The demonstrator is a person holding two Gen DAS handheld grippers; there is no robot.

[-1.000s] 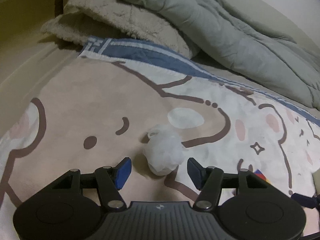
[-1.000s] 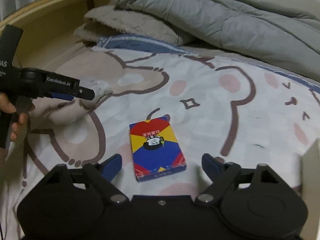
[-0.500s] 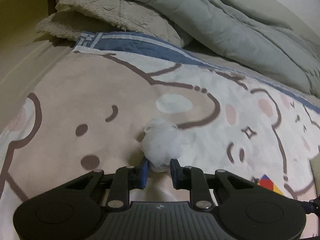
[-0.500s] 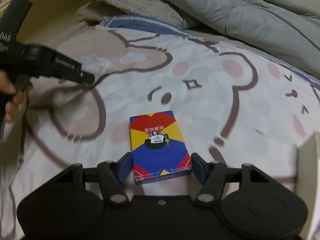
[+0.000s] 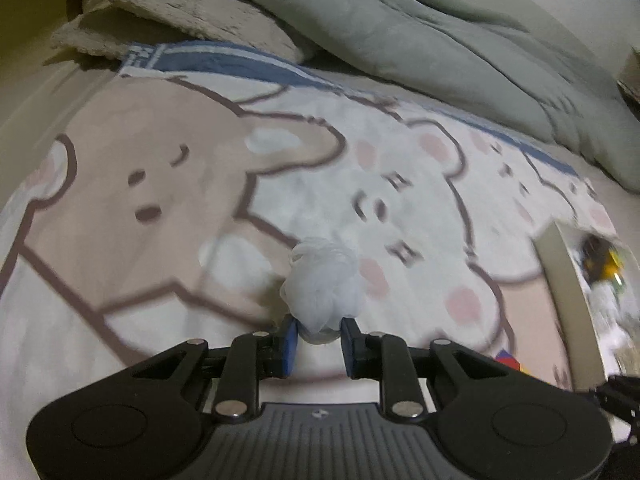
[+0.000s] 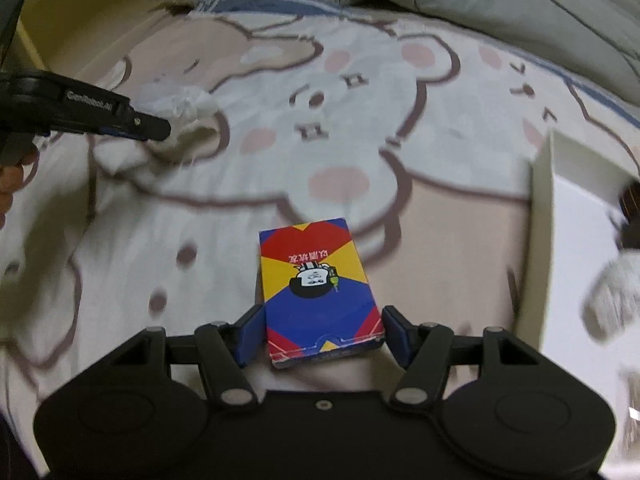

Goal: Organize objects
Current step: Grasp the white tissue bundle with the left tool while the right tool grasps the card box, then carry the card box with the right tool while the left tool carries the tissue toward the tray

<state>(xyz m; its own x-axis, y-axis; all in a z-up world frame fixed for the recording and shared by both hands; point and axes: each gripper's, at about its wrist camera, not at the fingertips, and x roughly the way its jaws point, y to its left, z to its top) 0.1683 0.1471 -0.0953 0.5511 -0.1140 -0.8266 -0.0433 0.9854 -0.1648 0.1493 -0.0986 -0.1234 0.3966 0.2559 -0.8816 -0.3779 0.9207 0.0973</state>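
My left gripper (image 5: 317, 338) is shut on a white mesh puff ball (image 5: 322, 286) and holds it above the bear-print blanket (image 5: 160, 208). In the right wrist view the left gripper (image 6: 156, 126) shows at the left with the puff (image 6: 186, 110) in it. My right gripper (image 6: 322, 334) is shut on a red, yellow and blue card box (image 6: 316, 288), held flat between the blue pads. A corner of the card box (image 5: 508, 360) shows in the left wrist view.
A white open box (image 6: 540, 240) stands at the right with several small items inside; it also shows in the left wrist view (image 5: 564, 300). A grey duvet (image 5: 420, 32) and a beige fleece (image 5: 180, 12) lie at the back.
Both grippers closed, the left on the puff ball and the right on the card box. Both have lifted and moved right, bringing the white box into view.
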